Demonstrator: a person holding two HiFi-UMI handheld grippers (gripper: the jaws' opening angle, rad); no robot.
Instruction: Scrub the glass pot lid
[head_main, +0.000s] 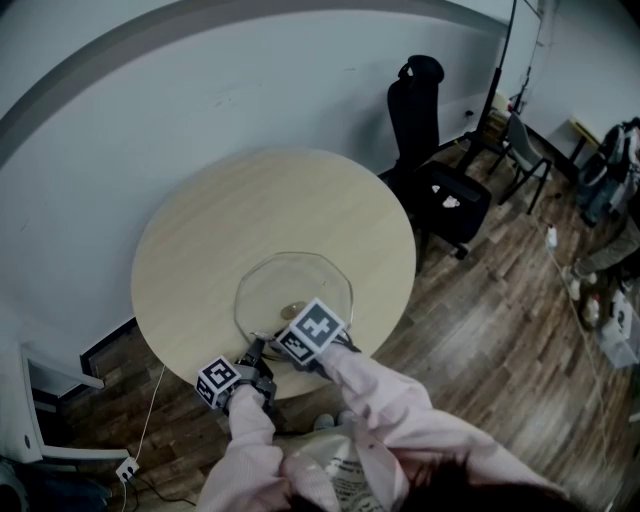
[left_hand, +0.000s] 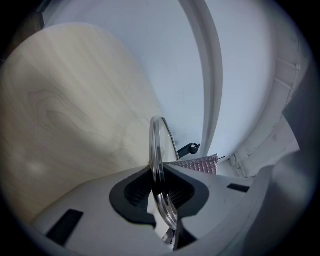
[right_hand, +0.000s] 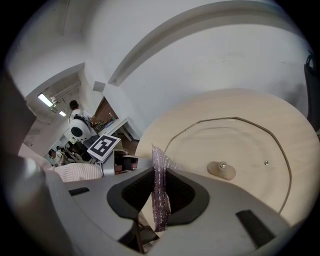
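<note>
Step in hand: scrub, lid braced.

1. L tongs (left_hand: 159, 187) pinch the near rim of the glass pot lid (head_main: 293, 290). Lid lies on the tabletop (head_main: 200, 230), close to the person's edge.
2. R tongs (right_hand: 159, 175) pinch a sparkly scrub pad (right_hand: 161, 200), poised over the lid's near part. Pad/glass contact can't be confirmed.

Next, likely: press pad to glass and rub w/ light pressure. L grip must hold firm or the lid may slide.

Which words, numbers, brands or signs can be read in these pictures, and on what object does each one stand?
No readable text anywhere.
Left cube and right cube: square black-and-white marker patterns, no letters.
Shirt print: too blurred to read.
Glass pot lid: no label visible.
</note>
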